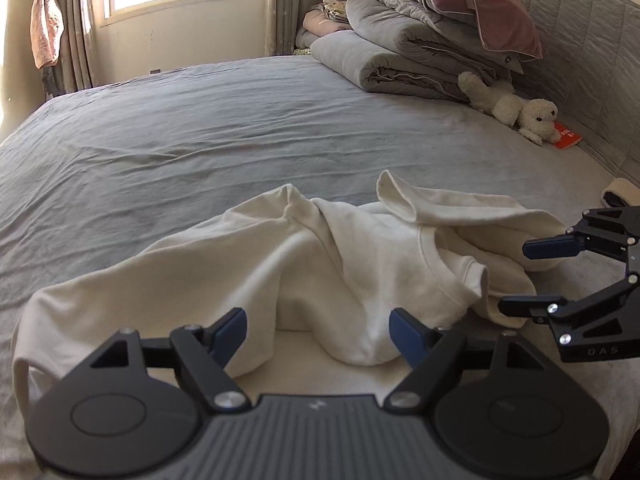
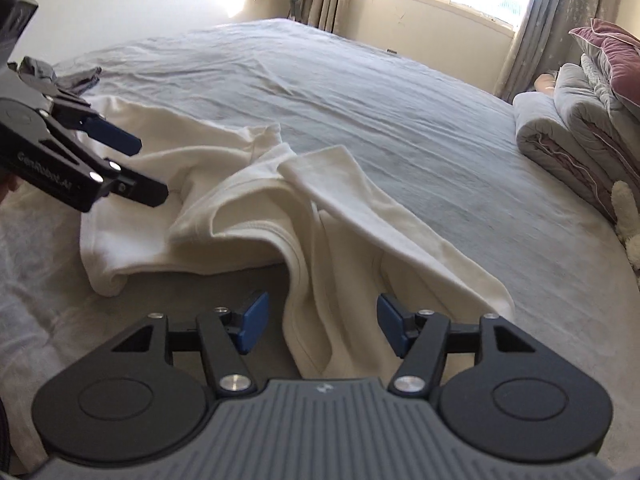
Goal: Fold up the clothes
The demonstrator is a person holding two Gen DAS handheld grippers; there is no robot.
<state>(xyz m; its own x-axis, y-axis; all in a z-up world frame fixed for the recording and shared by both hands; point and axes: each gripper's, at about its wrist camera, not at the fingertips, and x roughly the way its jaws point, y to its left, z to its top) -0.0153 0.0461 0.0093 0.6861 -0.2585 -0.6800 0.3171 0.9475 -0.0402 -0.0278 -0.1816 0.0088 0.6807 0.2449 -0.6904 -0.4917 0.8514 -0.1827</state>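
Both my left gripper (image 1: pixel 318 330) and right gripper (image 2: pixel 318 322) gape wide, holding nothing, over the bunched white shirt (image 1: pixel 304 256) on the bed (image 1: pixel 200 128); I judge pinching several layers would skew any fold.

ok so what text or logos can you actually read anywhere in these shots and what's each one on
"GenRobot.AI": white print on the black body of the left gripper, seen in the right wrist view.
"DAS": faint letters on the black body of the right gripper, seen in the left wrist view; possibly only part of a word.
Red booklet by the plush dog: white print, too small and blurred to read.
A small white logo mark, no letters, sits on each grey gripper base.
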